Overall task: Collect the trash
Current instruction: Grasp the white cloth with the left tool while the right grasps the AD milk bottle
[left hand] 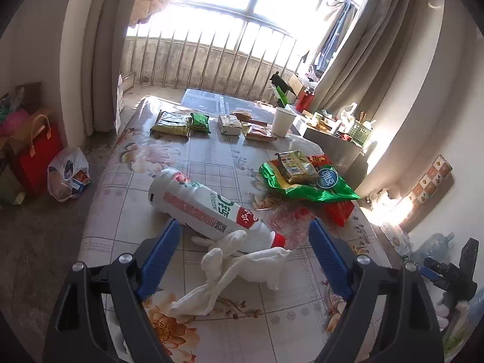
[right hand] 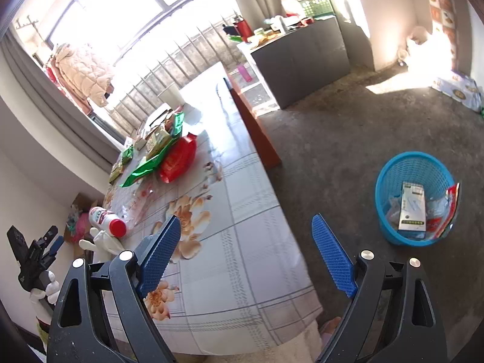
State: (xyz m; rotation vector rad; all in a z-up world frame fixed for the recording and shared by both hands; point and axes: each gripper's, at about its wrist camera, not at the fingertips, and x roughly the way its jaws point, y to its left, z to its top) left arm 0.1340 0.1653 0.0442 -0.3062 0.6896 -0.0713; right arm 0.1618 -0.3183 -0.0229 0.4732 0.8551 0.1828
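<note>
A white plastic bottle [left hand: 202,205] with a red cap lies on its side on the flowered tablecloth [left hand: 211,311]. Crumpled white tissue [left hand: 230,269] lies in front of it. My left gripper [left hand: 243,230] is open and empty, with the bottle's cap end and the tissue between its blue fingers. A green snack bag [left hand: 305,181] with a small packet on it lies to the right, over a red bag. My right gripper [right hand: 246,227] is open and empty above the table's edge. The blue trash basket [right hand: 390,178] stands on the floor, with a box and wrappers inside. The bottle [right hand: 106,222] shows at far left.
Several snack packets [left hand: 172,122] and a white paper cup [left hand: 281,121] sit at the table's far end. A grey cabinet [right hand: 302,57] with clutter stands beyond the table. Bags [left hand: 68,174] lie on the floor at left. The other gripper [right hand: 33,257] shows at the left edge.
</note>
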